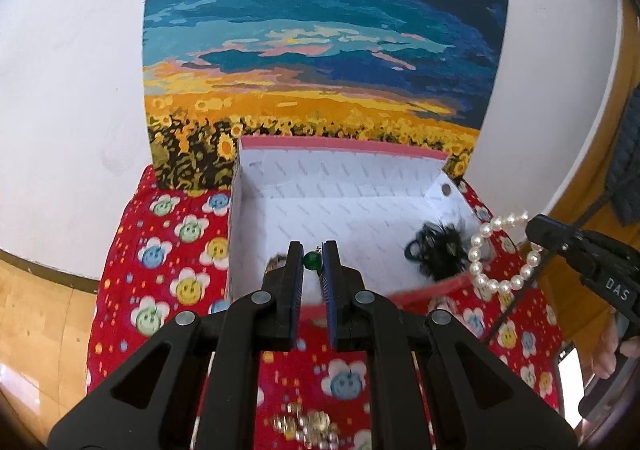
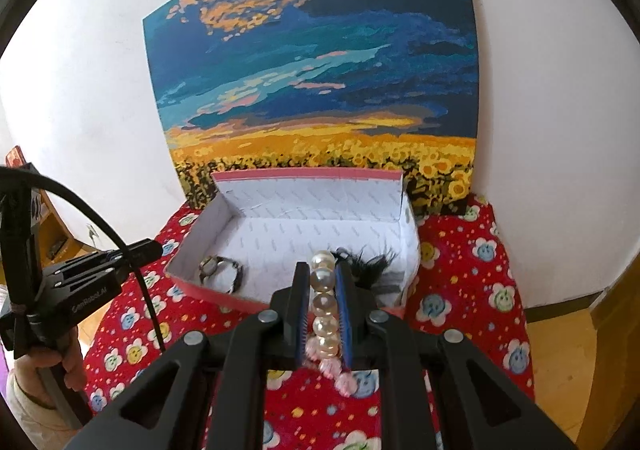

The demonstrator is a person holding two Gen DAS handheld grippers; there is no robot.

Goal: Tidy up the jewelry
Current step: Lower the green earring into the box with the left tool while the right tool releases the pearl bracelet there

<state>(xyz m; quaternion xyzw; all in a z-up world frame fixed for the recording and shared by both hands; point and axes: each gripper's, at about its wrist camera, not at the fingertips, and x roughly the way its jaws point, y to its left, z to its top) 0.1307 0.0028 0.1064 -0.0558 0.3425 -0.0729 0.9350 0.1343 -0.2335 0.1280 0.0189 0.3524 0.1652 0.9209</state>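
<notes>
Currently: left claw (image 1: pixel 313 262) pinching green bead (image 1: pixel 310 260), right claw (image 2: pixel 323 290) pinching pearl strand (image 2: pixel 323 304); release each low inside box (image 2: pixel 288 234), items apart.

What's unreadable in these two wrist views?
- Green bead piece, left wrist view: only the bead and a bit of chain show between the left tongs; the fingers hide the rest.
- Gold jewelry, left wrist view: blurred, cut off by the bottom edge.
- Black feathery item in the box, right wrist view: partly hidden behind the right tongs and pearl bracelet.
</notes>
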